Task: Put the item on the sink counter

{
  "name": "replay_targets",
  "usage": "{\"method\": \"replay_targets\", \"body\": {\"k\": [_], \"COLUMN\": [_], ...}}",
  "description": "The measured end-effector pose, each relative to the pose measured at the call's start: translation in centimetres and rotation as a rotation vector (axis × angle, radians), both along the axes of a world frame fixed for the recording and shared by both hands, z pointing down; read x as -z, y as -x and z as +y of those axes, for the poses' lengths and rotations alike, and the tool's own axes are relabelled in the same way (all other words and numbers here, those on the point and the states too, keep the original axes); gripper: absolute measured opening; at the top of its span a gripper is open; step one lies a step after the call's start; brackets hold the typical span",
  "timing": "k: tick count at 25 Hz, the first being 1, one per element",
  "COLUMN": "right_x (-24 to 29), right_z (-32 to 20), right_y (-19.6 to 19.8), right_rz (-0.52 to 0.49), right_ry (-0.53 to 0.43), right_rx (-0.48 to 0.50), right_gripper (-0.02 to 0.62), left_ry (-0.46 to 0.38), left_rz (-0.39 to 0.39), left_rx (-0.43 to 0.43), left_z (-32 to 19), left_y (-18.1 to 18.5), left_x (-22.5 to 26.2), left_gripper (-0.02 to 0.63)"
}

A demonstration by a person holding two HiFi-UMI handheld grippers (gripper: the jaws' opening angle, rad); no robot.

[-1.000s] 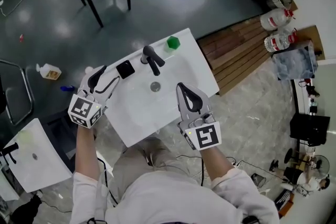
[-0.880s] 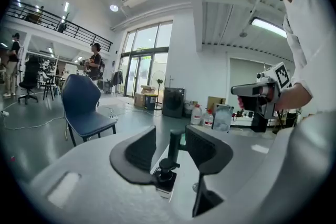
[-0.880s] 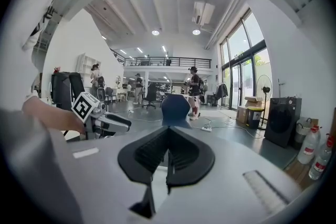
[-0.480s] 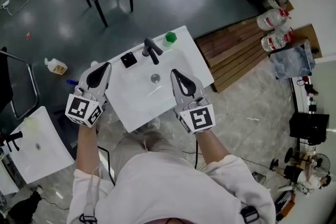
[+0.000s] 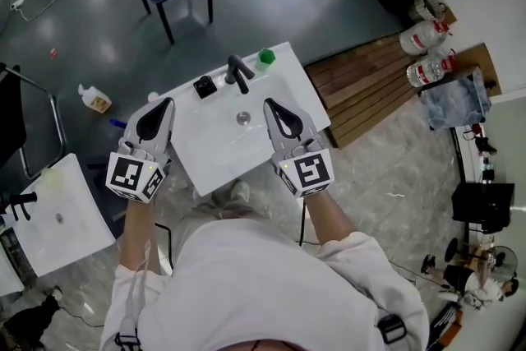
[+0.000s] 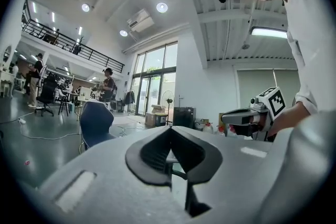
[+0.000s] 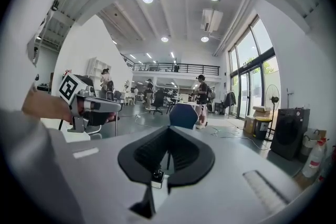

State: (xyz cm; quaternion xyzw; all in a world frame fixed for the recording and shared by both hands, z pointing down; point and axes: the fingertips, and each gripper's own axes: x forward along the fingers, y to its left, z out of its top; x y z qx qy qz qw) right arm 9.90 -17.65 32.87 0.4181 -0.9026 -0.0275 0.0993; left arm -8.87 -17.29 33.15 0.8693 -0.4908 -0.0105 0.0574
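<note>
Left gripper (image 5: 164,105) and right gripper (image 5: 269,106) are both clenched on nothing, held low at the white sink (image 5: 220,154). The small black item (image 5: 204,86) is seen on the counter just left of the faucet (image 5: 238,76). It could be knocked off the rim if a gripper is swung past it

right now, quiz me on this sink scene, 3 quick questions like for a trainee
1. True or false: the green item sits on the counter.
2. Which is nearest the faucet? A) black square B) chair C) bottles
3. Fill in: the jaws of the left gripper and the right gripper are both ____.

Key: 1 true; 2 A; 3 shut
</note>
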Motion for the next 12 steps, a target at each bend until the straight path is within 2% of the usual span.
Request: {"method": "replay_targets", "body": {"k": [12], "right_x": [1.2], "right_z": [1.3], "right_y": [0.7], "right_rz": [0.007], "right_ry": [-0.011], "right_rx": [0.024], "right_gripper": [0.002], "left_ry": [-0.025], "left_rz": [-0.011], "left_rx": [0.021], "left_z": [1.9], "left_y": [-0.2], "left_x": [1.0], "left_gripper": [-0.003]}}
